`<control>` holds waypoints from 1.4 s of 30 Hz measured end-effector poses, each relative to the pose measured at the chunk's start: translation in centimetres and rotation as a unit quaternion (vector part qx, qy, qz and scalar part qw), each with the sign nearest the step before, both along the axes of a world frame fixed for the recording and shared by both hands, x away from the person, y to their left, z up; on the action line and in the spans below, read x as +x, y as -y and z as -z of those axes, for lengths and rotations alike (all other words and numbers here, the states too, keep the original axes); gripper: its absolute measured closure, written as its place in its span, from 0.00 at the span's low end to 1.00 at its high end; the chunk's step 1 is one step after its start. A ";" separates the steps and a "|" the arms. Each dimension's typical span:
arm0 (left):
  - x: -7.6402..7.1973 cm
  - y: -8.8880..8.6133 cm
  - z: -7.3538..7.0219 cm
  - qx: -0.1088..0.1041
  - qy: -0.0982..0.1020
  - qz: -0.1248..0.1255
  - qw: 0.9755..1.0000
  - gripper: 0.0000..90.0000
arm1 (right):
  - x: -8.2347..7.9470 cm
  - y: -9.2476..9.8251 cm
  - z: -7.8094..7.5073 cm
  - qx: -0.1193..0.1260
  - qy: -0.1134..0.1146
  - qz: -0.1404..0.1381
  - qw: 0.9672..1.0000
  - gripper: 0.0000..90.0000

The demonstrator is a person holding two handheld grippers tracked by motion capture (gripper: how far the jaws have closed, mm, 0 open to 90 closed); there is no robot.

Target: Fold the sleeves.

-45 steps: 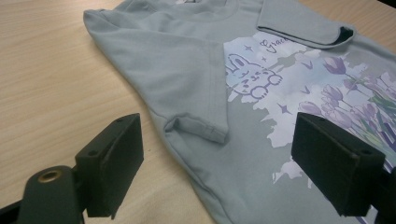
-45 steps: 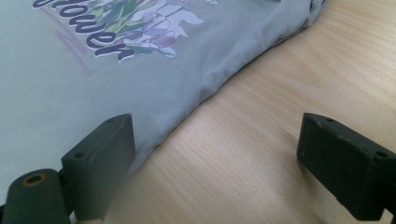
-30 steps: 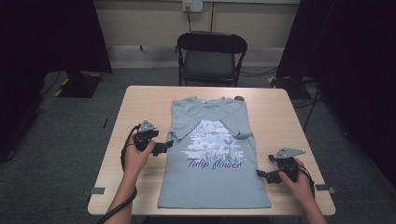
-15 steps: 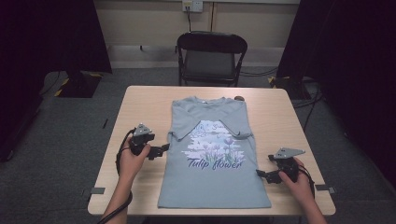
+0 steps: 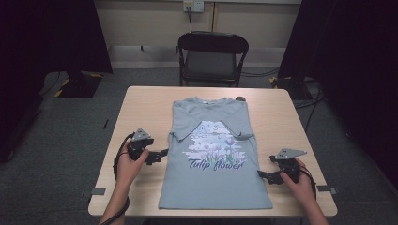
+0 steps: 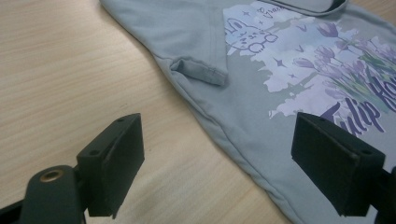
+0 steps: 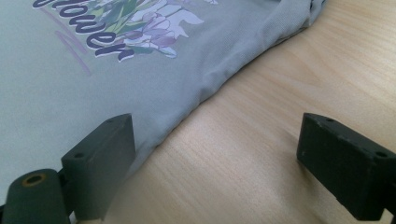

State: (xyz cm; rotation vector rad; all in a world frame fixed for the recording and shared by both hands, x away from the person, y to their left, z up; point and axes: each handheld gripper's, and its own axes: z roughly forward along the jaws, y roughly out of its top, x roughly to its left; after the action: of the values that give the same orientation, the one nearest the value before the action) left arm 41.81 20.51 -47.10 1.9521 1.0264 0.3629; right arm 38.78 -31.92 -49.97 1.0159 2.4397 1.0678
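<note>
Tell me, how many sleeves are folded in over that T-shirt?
2. On the grey T-shirt, the left sleeve lies folded across the chest, and the right sleeve is folded in opposite it, beside the tulip print.

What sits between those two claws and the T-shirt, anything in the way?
Nothing visible. The left gripper and right gripper both hang open beside the shirt, each facing its nearer side edge, with bare table in between. The sleeves are already folded in over the print.
</note>
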 end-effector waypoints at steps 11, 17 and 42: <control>-0.8 -0.6 0.4 0.004 0.000 0.004 1.000 0.19 | 0.0 0.0 0.0 0.000 0.000 0.000 1.000 0.12; -1.3 -0.8 0.7 0.001 -0.003 0.005 1.000 0.19 | 0.0 0.0 0.0 0.000 0.000 0.000 1.000 0.12; -2.9 -2.5 2.3 -0.001 -0.017 -0.006 1.000 0.19 | 0.0 0.0 0.0 -0.001 0.000 0.000 1.000 0.12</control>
State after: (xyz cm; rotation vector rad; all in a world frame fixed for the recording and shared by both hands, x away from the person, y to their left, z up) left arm 38.89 23.05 -49.42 1.9567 1.0605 0.3358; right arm 38.77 -31.91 -49.97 1.0153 2.4396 1.0665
